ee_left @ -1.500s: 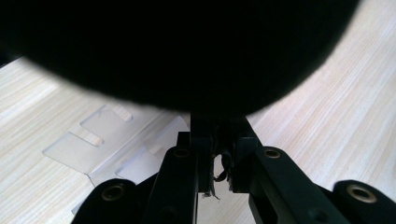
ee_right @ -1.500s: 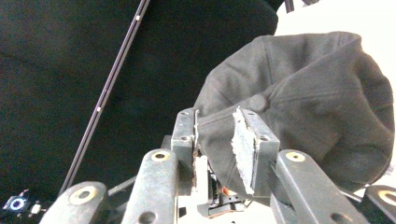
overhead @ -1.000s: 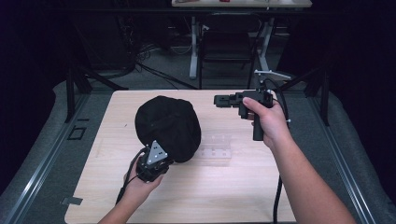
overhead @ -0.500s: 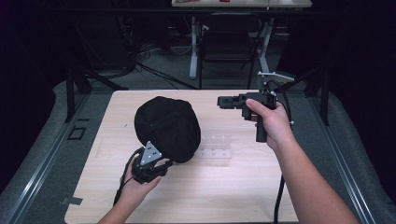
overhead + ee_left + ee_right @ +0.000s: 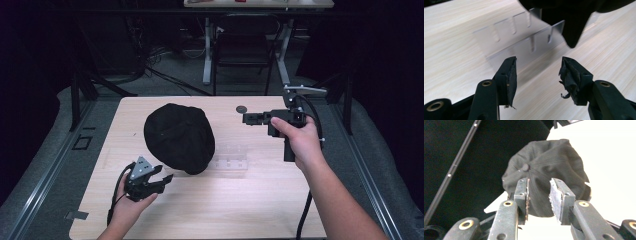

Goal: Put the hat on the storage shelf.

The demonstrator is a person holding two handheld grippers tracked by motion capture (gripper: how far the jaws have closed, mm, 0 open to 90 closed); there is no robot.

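Note:
A black cap [image 5: 179, 137] lies crown up on the pale wooden table [image 5: 260, 205], left of centre. Its right edge rests on a clear slotted plastic stand [image 5: 230, 159]. My left gripper [image 5: 167, 178] is low at the cap's near edge, open and holding nothing. In the left gripper view the stand [image 5: 524, 42] lies just ahead of the open left gripper [image 5: 537, 72], with the cap's brim [image 5: 574, 22] hanging over it. My right gripper [image 5: 246, 118] is raised at the right and points left toward the cap. In the right gripper view the cap [image 5: 546, 162] lies beyond the open, empty right gripper [image 5: 539, 192].
A small dark round disc [image 5: 241, 108] sits on the table near its far edge. Table legs and a chair frame [image 5: 240, 55] stand on the floor beyond. Dark rails [image 5: 50, 165] run along the left side of the table.
My left gripper has drawn back from the cap toward the near left. The right gripper has drifted slightly right and nearer.

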